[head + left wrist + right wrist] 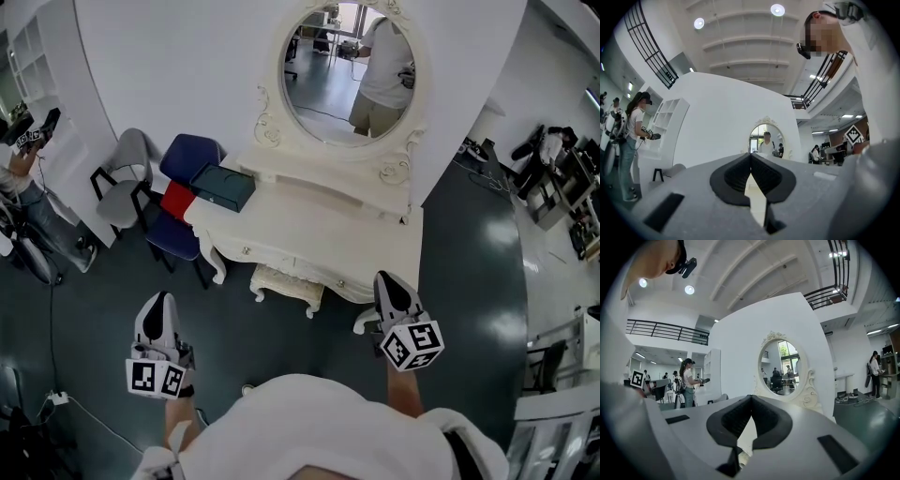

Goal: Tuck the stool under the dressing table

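Note:
The white dressing table (309, 225) with its oval mirror (349, 70) stands against the white wall. The cream cushioned stool (286, 284) sits mostly beneath the table's front edge, with its front rim and curved legs showing. My left gripper (161, 302) hovers over the dark floor to the left of the stool, shut and empty. My right gripper (387, 281) is by the table's front right leg, also shut and empty. In the left gripper view the gripper (751, 154) has its jaws together and points level towards the mirror (765, 140). The right gripper view shows the same for that gripper (751, 397), with the mirror (785, 366) ahead.
A dark green box (223, 186) lies on the table's left end. A blue chair (187, 159) with something red (176, 199) on it and a grey chair (127, 183) stand left of the table. A person (23, 187) stands at far left. Equipment racks (562, 178) line the right.

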`<move>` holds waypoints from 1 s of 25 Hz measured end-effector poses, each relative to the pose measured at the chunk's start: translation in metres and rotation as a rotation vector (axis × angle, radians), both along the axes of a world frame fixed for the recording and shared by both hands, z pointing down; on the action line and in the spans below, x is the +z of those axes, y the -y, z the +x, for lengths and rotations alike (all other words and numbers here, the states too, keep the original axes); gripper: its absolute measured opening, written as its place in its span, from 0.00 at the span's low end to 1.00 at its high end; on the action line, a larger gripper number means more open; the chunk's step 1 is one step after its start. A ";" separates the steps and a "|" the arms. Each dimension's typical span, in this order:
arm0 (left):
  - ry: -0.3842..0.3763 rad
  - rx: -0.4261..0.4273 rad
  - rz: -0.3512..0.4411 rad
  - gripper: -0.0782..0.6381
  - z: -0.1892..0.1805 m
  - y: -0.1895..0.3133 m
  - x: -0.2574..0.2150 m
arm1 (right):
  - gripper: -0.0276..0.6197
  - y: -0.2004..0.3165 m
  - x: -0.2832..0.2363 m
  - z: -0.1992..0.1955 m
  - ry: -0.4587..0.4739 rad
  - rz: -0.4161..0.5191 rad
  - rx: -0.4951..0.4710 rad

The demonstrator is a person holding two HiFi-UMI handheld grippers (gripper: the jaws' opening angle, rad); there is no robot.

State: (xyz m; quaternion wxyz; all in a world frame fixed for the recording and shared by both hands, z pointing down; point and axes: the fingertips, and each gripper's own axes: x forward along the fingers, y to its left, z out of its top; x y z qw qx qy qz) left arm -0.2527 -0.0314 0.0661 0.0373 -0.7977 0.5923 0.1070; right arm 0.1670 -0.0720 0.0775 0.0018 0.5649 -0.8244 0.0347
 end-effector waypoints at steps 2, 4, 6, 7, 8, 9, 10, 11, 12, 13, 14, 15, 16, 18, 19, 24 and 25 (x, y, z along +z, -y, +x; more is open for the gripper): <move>-0.008 0.000 -0.002 0.13 -0.001 0.001 0.002 | 0.04 0.001 0.001 -0.007 0.002 -0.005 -0.012; -0.006 0.011 -0.002 0.13 0.000 0.003 0.002 | 0.04 0.002 0.001 -0.015 0.006 -0.006 -0.024; 0.003 0.024 0.005 0.13 0.003 0.005 0.000 | 0.04 0.003 0.000 -0.020 0.005 -0.002 -0.032; 0.004 0.028 0.010 0.13 0.004 0.007 -0.002 | 0.04 0.004 0.000 -0.022 0.007 -0.001 -0.034; 0.004 0.031 0.015 0.13 0.005 0.010 -0.004 | 0.04 0.006 0.000 -0.023 0.011 0.000 -0.036; 0.005 0.034 0.018 0.13 0.005 0.012 -0.005 | 0.04 0.006 0.000 -0.025 0.013 0.001 -0.036; 0.008 0.039 0.020 0.13 0.005 0.013 -0.006 | 0.04 0.006 0.001 -0.027 0.014 0.003 -0.036; 0.010 0.045 0.020 0.13 0.006 0.015 -0.006 | 0.04 0.006 0.001 -0.029 0.014 0.006 -0.036; 0.010 0.051 0.020 0.13 0.007 0.015 -0.006 | 0.04 0.005 0.001 -0.030 0.016 0.010 -0.035; 0.008 0.056 0.021 0.13 0.009 0.016 -0.005 | 0.04 0.005 0.001 -0.030 0.017 0.014 -0.033; 0.006 0.062 0.023 0.13 0.010 0.017 -0.005 | 0.04 0.005 0.001 -0.030 0.018 0.018 -0.032; 0.005 0.068 0.027 0.13 0.012 0.019 -0.006 | 0.04 0.004 0.000 -0.030 0.018 0.021 -0.030; 0.007 0.074 0.030 0.13 0.014 0.021 -0.007 | 0.04 0.004 0.000 -0.030 0.019 0.022 -0.028; 0.013 0.086 0.038 0.13 0.017 0.025 -0.012 | 0.04 0.005 0.001 -0.031 0.024 0.021 -0.024; 0.014 0.090 0.041 0.13 0.018 0.027 -0.013 | 0.04 0.005 0.001 -0.030 0.027 0.021 -0.023; 0.011 0.106 0.043 0.13 0.026 0.031 -0.014 | 0.04 0.005 0.005 -0.028 0.033 0.015 -0.022; 0.010 0.109 0.041 0.13 0.027 0.032 -0.014 | 0.04 0.005 0.005 -0.029 0.031 0.016 -0.024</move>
